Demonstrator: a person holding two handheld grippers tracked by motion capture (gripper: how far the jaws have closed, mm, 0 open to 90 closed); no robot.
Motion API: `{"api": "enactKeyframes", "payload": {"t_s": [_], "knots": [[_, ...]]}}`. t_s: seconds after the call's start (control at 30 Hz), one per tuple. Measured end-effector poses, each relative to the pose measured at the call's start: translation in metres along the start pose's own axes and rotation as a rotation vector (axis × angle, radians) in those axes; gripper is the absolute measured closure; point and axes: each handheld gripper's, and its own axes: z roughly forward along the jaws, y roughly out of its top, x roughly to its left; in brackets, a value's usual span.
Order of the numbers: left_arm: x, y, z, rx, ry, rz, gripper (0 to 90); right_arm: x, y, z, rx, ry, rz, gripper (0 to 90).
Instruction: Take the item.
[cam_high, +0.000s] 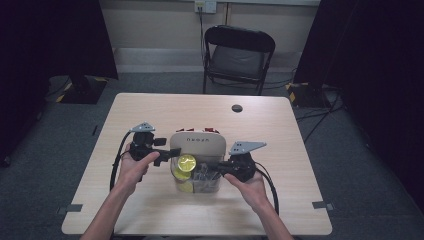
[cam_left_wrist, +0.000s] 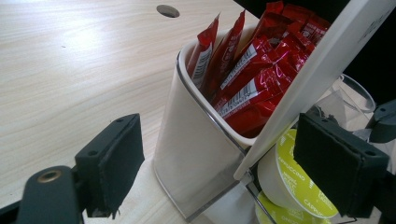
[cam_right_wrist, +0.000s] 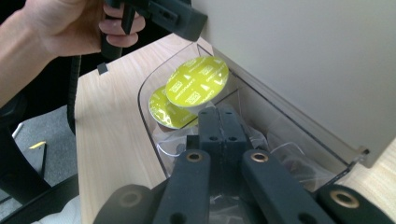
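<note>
Two coffee pods (cam_right_wrist: 194, 93) lie in the clear tray (cam_right_wrist: 154, 135); the right gripper (cam_right_wrist: 219, 122) is clamped shut on nothing, the left gripper (cam_left_wrist: 233, 158) held open around the lid (cam_left_wrist: 322, 70) — the lid could be dropped.

A light wooden table (cam_high: 150, 115) with a pale grain is seen, and a round dark cable hole (cam_high: 237, 108) is set into its top well beyond the tools, toward the far edge. One thing is borne directly by the top: a cream-and-clear organiser box (cam_high: 197, 142), placed between the two tools and just ahead of them. Its cream lid is tilted up, and a clear front compartment is found nearest the tools. Grey tape marks (cam_high: 70, 208) are stuck to the top near both near corners, behind the tools. The table is carried by a grey carpeted floor (cam_high: 45, 135).
</note>
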Motion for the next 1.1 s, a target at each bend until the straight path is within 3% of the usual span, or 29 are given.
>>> {"api": "enactKeyframes", "payload": {"t_s": [0.73, 1.1], "knots": [[0.001, -0.001, 0.000, 0.009, 0.001, 0.002, 15.8, 0.002, 0.010, -0.018, -0.071, 0.003, -0.007, 90.0], [0.001, -0.001, 0.000, 0.010, 0.001, 0.000, 15.7, 0.007, 0.013, -0.029, -0.097, -0.022, -0.030, 90.0]]}}
